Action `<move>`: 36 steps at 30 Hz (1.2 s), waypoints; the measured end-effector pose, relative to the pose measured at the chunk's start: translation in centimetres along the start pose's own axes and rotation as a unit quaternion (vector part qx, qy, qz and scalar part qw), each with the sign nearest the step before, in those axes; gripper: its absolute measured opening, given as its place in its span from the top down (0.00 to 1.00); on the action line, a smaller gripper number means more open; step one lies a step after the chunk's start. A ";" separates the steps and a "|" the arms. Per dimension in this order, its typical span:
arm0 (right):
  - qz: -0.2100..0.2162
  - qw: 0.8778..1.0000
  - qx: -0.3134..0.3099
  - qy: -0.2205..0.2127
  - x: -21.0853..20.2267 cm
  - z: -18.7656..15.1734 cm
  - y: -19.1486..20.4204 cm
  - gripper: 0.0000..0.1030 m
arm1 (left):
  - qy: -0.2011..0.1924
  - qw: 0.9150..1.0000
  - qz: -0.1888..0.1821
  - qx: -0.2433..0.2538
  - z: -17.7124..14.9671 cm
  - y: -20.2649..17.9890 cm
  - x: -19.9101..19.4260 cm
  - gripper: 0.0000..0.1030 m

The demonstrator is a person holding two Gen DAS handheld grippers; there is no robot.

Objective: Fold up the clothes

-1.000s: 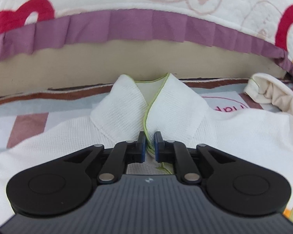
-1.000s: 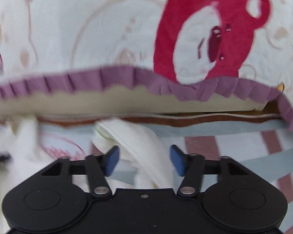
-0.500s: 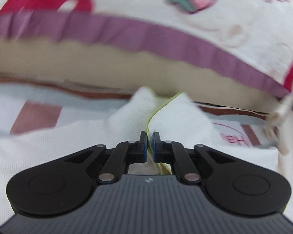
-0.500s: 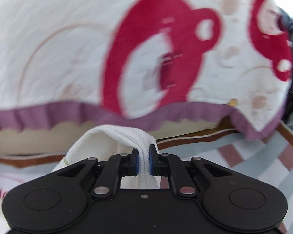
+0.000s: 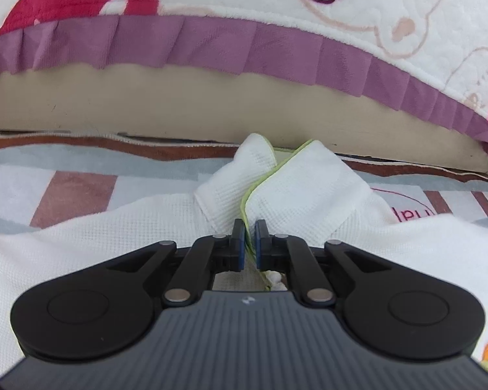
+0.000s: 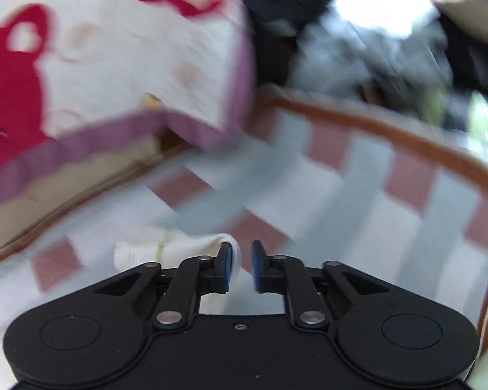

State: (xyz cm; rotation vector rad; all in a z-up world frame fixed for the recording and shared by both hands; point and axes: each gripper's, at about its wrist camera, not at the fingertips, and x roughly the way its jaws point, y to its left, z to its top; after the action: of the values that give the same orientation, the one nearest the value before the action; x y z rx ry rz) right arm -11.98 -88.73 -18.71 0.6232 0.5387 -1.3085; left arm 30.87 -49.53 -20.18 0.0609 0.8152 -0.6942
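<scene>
White shirt (image 5: 296,191) lies on striped rug (image 5: 71,191) beside bed (image 5: 211,110) — left gripper (image 5: 250,243) jaws pinched on its green-edged collar. Right gripper (image 6: 240,268) jaws narrowly parted; sleeve (image 6: 166,250) touches left pad, right pad clear — view blurred.

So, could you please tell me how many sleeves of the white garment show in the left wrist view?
2: the left sleeve and the right sleeve cross just ahead of the left gripper, which pinches the green-edged hem.
</scene>
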 end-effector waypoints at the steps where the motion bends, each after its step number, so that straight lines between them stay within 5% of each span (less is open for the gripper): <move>1: 0.019 0.999 0.033 0.011 0.0 -0.3 -1.5 0.78 | 0.017 1.000 0.002 -0.019 0.3 0.0 -0.3 0.88; 2: 0.049 0.996 0.067 0.019 -0.1 -0.7 -2.7 0.74 | 0.030 0.999 0.003 -0.037 0.7 0.0 -0.9 0.79; 4: 0.083 0.993 0.085 0.022 -0.3 -1.6 -3.6 0.45 | 0.021 0.999 -0.018 -0.043 0.9 -0.4 -2.5 0.70; 7: 0.114 0.990 0.074 0.030 -0.2 -2.7 -4.0 0.42 | -0.001 0.998 -0.056 -0.030 0.3 -1.0 -5.0 0.69; 10: 0.074 0.994 -0.076 0.031 -0.2 -4.2 -1.4 0.42 | -0.001 0.995 -0.099 -0.007 -1.1 -1.1 -6.8 0.68; 16: 0.021 0.938 -0.346 0.011 1.0 -7.1 3.9 0.40 | 0.027 0.988 -0.146 0.047 -4.9 -0.2 -8.9 0.68; 19: -0.052 0.904 -0.423 -0.003 2.8 -7.8 6.5 0.31 | 0.036 0.991 -0.124 0.045 -6.3 1.6 -9.6 0.68; 20: -0.059 0.904 -0.423 -0.006 3.0 -7.7 7.1 0.31 | 0.036 0.992 -0.116 0.035 -6.6 2.3 -9.9 0.69; 22: -0.041 0.913 -0.405 -0.010 3.1 -7.2 7.8 0.38 | 0.038 0.994 -0.100 0.013 -7.2 3.6 -10.4 0.69; 23: -0.017 0.919 -0.393 -0.009 2.9 -6.8 8.1 0.52 | 0.038 0.995 -0.092 0.011 -7.5 4.1 -10.7 0.69; 24: 0.002 0.922 -0.386 -0.006 2.4 -6.2 8.4 0.99 | 0.038 0.996 -0.079 0.017 -7.7 4.4 -11.0 0.69; 27: 0.051 0.943 -0.305 -0.124 -3.1 -3.7 7.0 0.97 | 0.038 0.998 -0.041 0.035 -8.2 5.3 -11.8 0.69; 29: 0.048 0.967 -0.177 -0.179 -5.4 -1.3 2.9 0.97 | 0.039 0.998 -0.018 0.041 -8.3 6.1 -12.2 0.69; 32: -0.014 0.988 -0.077 -0.135 -3.5 0.9 -2.7 0.97 | 0.044 0.998 0.009 0.045 -8.6 7.3 -12.7 0.69; 36: -0.051 0.994 -0.064 -0.078 -0.9 0.7 -6.1 0.96 | 0.043 0.998 0.023 0.038 -9.0 8.0 -12.6 0.69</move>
State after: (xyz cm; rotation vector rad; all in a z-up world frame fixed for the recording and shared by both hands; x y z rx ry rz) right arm -18.15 -89.44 -18.25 0.3889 0.5267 -1.3941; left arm 23.73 -33.66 -19.48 0.1787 0.8676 -0.6831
